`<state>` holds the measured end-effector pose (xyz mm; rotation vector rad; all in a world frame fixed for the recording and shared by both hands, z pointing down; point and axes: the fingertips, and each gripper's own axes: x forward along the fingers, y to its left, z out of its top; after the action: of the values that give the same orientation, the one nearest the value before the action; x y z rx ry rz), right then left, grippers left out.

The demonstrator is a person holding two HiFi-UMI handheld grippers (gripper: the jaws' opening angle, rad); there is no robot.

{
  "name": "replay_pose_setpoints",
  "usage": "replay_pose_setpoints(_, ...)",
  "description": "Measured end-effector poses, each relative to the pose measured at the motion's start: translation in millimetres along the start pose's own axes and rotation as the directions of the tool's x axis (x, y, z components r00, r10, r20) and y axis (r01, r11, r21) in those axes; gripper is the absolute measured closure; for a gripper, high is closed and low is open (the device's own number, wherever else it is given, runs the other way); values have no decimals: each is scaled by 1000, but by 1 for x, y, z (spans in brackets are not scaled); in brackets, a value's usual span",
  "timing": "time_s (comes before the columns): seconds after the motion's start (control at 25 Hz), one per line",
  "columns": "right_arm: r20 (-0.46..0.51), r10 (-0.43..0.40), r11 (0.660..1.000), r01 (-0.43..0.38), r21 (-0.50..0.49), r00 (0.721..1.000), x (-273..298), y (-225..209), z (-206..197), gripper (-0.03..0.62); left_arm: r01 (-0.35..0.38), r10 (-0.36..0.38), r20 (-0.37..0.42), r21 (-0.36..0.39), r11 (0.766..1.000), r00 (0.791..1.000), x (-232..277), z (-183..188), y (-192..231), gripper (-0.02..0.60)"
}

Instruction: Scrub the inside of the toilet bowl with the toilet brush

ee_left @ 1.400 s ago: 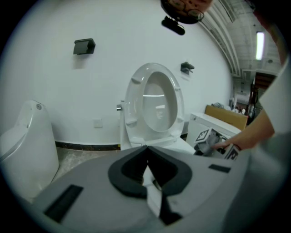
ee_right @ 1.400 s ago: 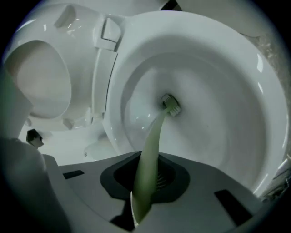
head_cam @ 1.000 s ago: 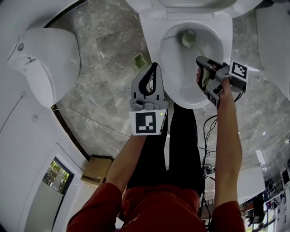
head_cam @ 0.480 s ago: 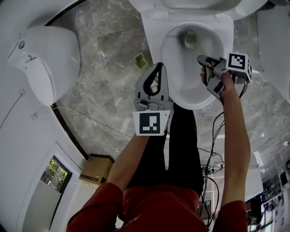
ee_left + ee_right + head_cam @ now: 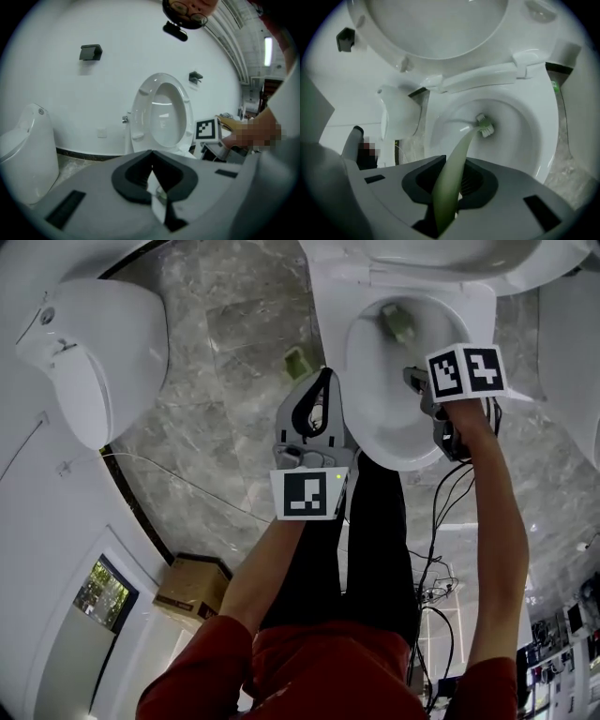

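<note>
Having just widened, the right claw [image 5: 454, 160] grips the toilet brush [image 5: 464, 143] handle.

The bowl [image 5: 373, 413] stands open at its left and front; the brush [image 5: 397, 322] slants from the right rim to the back. The raised lid [image 5: 431, 28] walls off the rear. Bare floor [image 5: 225, 343] lies free between the bowl and a white fixture [image 5: 103, 352].

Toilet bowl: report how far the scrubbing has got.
Done: lid up, toilet brush inside the toilet bowl. In hand: right tongs hold its green handle, jaws just opening slightly around it, bristles low in the bowl. Remaining: how much wall is unscrubbed can't be judged; left tongs shut, empty.
</note>
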<state>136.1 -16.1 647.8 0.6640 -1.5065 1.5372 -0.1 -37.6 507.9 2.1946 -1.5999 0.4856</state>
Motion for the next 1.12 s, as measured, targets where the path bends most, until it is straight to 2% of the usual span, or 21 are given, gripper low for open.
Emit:
replay_pose_setpoints(0.08,-53,-45,998,42,-46,998,16,-3,2,523,-5,5,3,-3,1000,1000,0,0,4,580)
replay_pose_setpoints(0.16,-110,-133,986,120,-112,985,40,-15,3,523,-7,7,5,-3,1000,1000,0,0,6,580)
replay_pose_setpoints(0.24,-135,-226,958,195,-212,965,53,-18,0,523,-6,6,-4,-7,1000,1000,-2,-3,6,580)
replay_pose_setpoints(0.32,-130,-289,919,236,-315,949,48,-10,-10,523,-8,8,-5,-11,1000,1000,-3,-5,8,580)
replay_pose_setpoints(0.44,-83,-317,862,251,-440,945,25,9,-34,525,-15,15,-5,-13,1000,1000,-5,-7,12,580)
replay_pose_setpoints(0.52,-34,-291,859,246,-450,956,19,17,-33,525,-18,18,-11,-13,1000,1000,-6,-8,14,580)
replay_pose_setpoints(0.6,-42,-250,904,218,-367,967,28,13,-24,525,-19,19,-8,-10,1000,1000,-5,-6,15,580)
replay_pose_setpoints(0.68,-41,-146,980,138,-145,989,45,1,-13,525,-19,19,-7,-10,1000,1000,-5,-4,15,580)
replay_pose_setpoints(0.72,-7,-67,998,67,9,998,50,-5,-6,525,-17,17,-6,-10,1000,1000,-5,-3,14,580)
replay_pose_setpoints(0.76,54,15,986,-24,165,998,49,-8,0,525,-13,13,-6,-7,1000,1000,-5,-1,12,580)
replay_pose_setpoints(0.8,137,87,946,-125,300,987,41,-9,7,525,-7,7,-6,0,1000,1000,-5,0,10,580)
replay_pose_setpoints(0.84,226,135,892,-218,395,965,28,-9,11,525,-2,2,-6,7,1000,1000,-4,0,8,580)
replay_pose_setpoints(0.88,301,159,848,-286,446,940,12,-9,12,525,1,-1,-4,10,1000,1000,-3,1,6,580)
replay_pose_setpoints(0.92,355,168,822,-329,464,920,-5,-9,10,525,2,-2,-2,10,1000,1000,-3,2,5,580)
replay_pose_setpoints(0.96,391,171,812,-354,464,904,-20,-10,5,525,4,-4,1,10,1000,1000,-3,4,3,580)
replay_pose_setpoints(1.04,430,165,814,-369,450,888,-46,-14,-5,525,14,-14,6,15,1000,1000,-3,8,-1,580)
replay_pose_setpoints(1.12,425,159,841,-348,415,891,-57,-21,-8,525,24,-24,-2,20,1000,1000,-2,9,-4,580)
